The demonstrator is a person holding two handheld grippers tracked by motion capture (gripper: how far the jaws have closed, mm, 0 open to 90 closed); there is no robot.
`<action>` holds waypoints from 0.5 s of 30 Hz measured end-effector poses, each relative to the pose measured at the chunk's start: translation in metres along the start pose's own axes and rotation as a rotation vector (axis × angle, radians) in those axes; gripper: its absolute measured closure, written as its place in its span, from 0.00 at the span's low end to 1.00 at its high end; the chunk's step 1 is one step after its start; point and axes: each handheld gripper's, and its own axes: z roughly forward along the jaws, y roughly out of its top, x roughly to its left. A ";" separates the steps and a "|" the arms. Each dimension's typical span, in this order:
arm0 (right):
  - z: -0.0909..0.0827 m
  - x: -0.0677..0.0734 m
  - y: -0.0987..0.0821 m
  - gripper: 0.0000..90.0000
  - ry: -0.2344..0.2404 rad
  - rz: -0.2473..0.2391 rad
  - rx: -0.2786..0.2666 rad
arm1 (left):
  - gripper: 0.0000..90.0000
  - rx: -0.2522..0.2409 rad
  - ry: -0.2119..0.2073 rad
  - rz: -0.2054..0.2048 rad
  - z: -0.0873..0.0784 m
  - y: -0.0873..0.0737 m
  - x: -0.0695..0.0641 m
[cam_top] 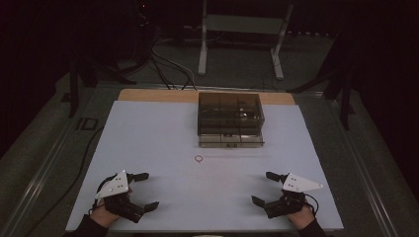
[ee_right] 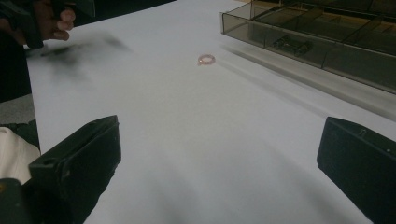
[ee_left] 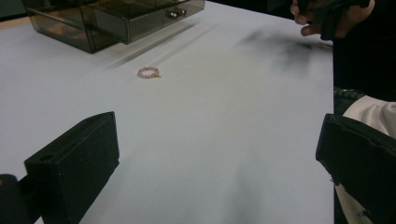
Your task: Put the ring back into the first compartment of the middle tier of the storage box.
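Note:
A small pinkish bead ring [cam_top: 198, 158] lies flat on the white table, just in front of a smoky transparent drawer box [cam_top: 230, 118]. The ring [ee_left: 149, 73] lies well beyond my left jaws, and it [ee_right: 206, 59] lies equally far beyond my right jaws. My left gripper [cam_top: 146, 190] rests near the table's front left, open and empty. Near the front right sits my right gripper [cam_top: 263, 188], also open with nothing between its jaws. The box's bottom drawer [ee_left: 140, 21] is pulled out a little toward me.
The white table surface [cam_top: 163, 133] stretches between the grippers and the box. A wooden strip [cam_top: 153, 95] edges the table's far side. Cables [cam_top: 168, 64] and a white stand's legs [cam_top: 202, 54] are on the floor behind. The other hand [ee_left: 327, 16] appears at the left gripper view's top right.

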 end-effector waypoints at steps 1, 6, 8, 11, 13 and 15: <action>0.000 0.000 0.000 0.00 0.000 0.001 0.000 | 0.01 0.000 0.000 -0.001 0.000 0.000 0.000; 0.000 0.000 0.000 0.00 -0.004 0.003 0.001 | 0.01 -0.008 -0.001 -0.010 0.003 0.003 -0.001; 0.000 0.000 0.000 0.00 -0.004 0.005 -0.001 | 0.01 -0.001 -0.004 -0.003 0.005 0.004 -0.003; 0.000 0.000 0.000 0.00 -0.005 0.004 0.000 | 0.01 0.010 -0.015 0.002 0.008 0.006 -0.004; 0.000 0.000 0.000 0.00 -0.006 0.004 -0.002 | 0.01 0.021 -0.013 0.009 0.010 0.008 -0.005; 0.000 0.000 0.000 0.00 -0.007 0.006 -0.003 | 0.01 0.019 -0.024 0.000 0.012 0.010 -0.005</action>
